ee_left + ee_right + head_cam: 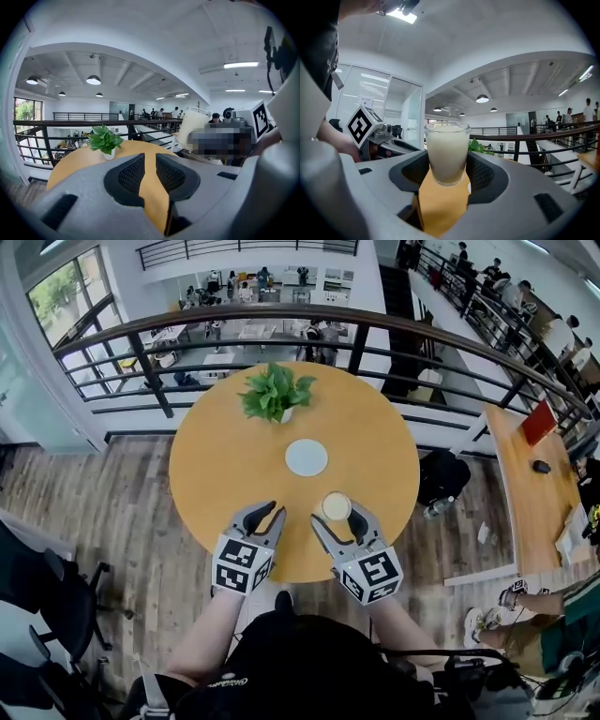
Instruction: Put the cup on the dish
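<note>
Cup, full, sits clamped in our right claw over the table's near edge. Dish lies farther, slightly left. We keep it upright, carry level, lower gently dead-centre. Left claw is narrowly parted, empty.

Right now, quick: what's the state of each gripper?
Left gripper: open slightly, empty.
Right gripper: closed on the cup of white liquid.
</note>
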The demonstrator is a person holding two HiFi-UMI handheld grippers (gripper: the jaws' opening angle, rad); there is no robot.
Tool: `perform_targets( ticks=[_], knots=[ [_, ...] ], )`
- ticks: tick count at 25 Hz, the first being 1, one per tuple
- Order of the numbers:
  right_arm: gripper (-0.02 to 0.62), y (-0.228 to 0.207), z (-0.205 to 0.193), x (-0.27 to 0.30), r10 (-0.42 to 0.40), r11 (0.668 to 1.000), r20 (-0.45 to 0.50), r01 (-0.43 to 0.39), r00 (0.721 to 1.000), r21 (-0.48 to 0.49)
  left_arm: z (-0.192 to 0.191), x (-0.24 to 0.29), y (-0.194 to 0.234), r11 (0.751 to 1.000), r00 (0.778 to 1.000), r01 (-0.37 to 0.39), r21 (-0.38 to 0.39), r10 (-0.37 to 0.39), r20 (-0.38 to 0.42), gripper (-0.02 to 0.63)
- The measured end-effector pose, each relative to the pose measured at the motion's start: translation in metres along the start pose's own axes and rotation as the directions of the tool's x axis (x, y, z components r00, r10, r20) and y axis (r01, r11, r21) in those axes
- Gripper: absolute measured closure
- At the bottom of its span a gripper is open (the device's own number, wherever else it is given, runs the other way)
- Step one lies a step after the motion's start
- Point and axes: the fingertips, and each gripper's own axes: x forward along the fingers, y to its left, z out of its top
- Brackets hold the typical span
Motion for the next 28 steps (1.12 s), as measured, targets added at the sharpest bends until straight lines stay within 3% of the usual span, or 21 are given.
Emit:
perform_targets(
  ticks=[7,17,28],
  knots=[
    [0.351,-0.005,0.005,0.038,-0.045,0.999,-0.015,0.045,0.999,-0.004,0.001,0.017,0.040,0.999,0.999,0.038,0.036,-0.037,-0.026,0.530],
    [0.351,-0.027,-0.005,0.054,-0.053,0.999,-0.047,0.053,0.997,0.007,-0.003,0.045,0.043,0.998,0.996,0.070,0.011,-0.069,-0.057,0.535],
    [0.351,-0.059,-0.003,0.054,0.019,1.000,-0.023,-0.019,1.000,0.004,0.015,0.067,0.038,1.000,0.999,-0.019,-0.007,0.019,-0.030,0.537]
  ],
)
